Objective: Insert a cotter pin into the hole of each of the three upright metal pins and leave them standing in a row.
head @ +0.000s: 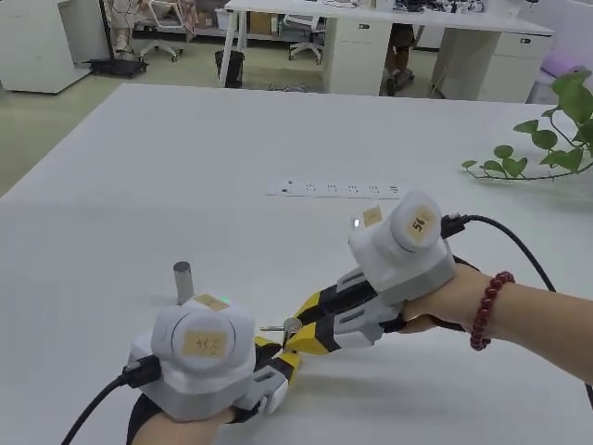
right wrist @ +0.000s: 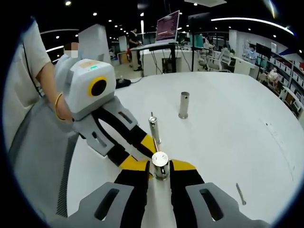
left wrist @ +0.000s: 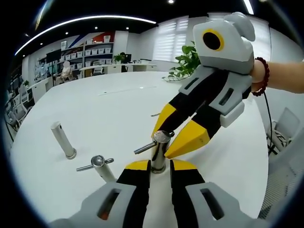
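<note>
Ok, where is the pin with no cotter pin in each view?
Head view: bare pin left of centre.
Left gripper view: far left.
Right gripper view: upper centre.
Shared landmark: the gripped pin.

White table carries upright metal pins, power strip, loose cotter pin.
</note>
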Motion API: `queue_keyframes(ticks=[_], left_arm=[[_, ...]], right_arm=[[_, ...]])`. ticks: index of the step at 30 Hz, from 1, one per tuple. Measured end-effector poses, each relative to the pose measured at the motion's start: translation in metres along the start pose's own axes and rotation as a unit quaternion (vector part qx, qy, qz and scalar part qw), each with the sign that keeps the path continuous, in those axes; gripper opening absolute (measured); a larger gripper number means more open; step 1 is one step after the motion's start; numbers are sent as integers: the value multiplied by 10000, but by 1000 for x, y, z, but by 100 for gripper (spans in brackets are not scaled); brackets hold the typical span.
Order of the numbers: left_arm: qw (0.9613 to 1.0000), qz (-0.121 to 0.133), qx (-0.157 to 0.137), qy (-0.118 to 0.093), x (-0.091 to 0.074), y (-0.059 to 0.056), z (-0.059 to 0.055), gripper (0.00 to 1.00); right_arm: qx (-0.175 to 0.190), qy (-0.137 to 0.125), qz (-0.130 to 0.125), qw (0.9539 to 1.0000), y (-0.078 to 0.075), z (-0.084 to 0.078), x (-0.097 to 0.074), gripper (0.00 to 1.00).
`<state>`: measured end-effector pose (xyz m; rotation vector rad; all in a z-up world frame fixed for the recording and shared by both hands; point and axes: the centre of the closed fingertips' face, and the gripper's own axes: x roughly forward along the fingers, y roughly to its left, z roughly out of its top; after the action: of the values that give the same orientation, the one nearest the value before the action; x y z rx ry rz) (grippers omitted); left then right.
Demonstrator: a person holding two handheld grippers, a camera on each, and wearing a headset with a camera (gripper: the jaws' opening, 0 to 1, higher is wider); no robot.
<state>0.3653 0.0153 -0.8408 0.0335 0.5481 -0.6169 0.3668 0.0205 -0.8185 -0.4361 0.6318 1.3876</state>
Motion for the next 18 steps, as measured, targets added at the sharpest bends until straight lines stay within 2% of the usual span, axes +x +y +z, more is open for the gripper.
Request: queue_keyframes(ticks=[4, 7, 12, 13, 18], left_arm=[[10000, -67, 23, 23, -5, -4, 0, 17], [9999, -128, 86, -1, -10, -6, 2, 21], [9998, -171, 54, -42, -17, -3, 3, 23], [9999, -155, 58, -31, -19, -2, 2, 23], [9998, -192, 8, -50, -31, -2, 2, 25]], right_arm=[[29, -42, -47, 10000, -1, 2, -3, 20], [231, -241, -43, 9994, 0, 10, -6, 23], [417, -494, -71, 9979, -1, 24, -10, 26], [545, -623, -86, 9965, -1, 28, -10, 26], [584, -724, -203, 9955, -3, 37, -5, 28]])
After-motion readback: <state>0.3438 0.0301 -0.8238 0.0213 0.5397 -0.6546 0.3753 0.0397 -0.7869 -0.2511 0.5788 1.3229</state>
